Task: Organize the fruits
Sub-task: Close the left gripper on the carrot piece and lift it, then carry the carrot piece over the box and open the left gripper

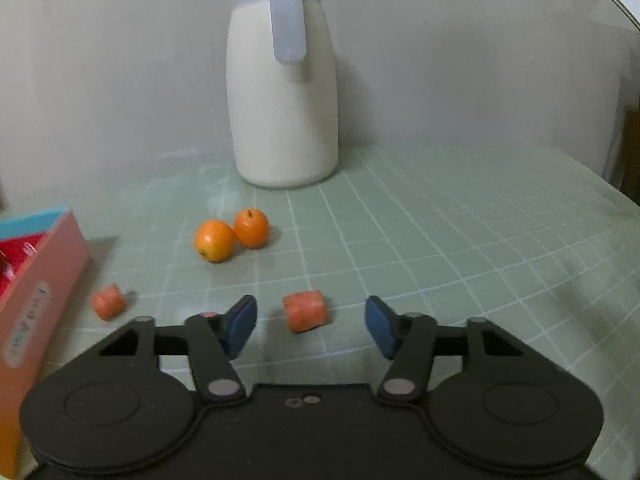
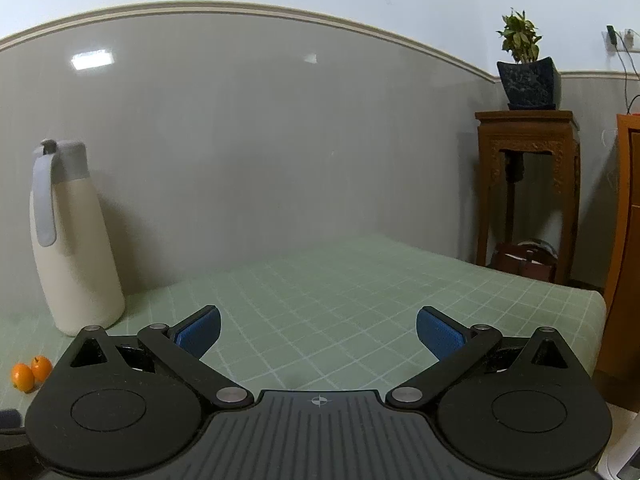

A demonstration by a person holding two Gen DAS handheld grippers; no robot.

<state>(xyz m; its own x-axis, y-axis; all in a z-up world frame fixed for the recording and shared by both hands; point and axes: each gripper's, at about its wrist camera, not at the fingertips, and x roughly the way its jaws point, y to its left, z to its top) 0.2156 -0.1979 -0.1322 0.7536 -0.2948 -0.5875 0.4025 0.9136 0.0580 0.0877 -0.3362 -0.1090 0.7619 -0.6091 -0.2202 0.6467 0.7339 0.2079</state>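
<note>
Two small oranges (image 1: 230, 234) lie touching each other on the green grid mat (image 1: 440, 240), ahead and left of my left gripper (image 1: 310, 326). A carrot chunk (image 1: 306, 311) lies on the mat between the left gripper's open blue pads. A second carrot chunk (image 1: 108, 302) lies further left, near a pink box (image 1: 36, 296). My right gripper (image 2: 318, 332) is open and empty above bare mat (image 2: 360, 300). The oranges (image 2: 31, 372) show at the far left of the right wrist view.
A cream jug with a grey lid and strap (image 1: 282, 80) stands at the back by the wall; it also shows in the right wrist view (image 2: 68, 240). The pink box with a blue edge stands at the left. A wooden stand with a potted plant (image 2: 526, 184) is beyond the table's right edge.
</note>
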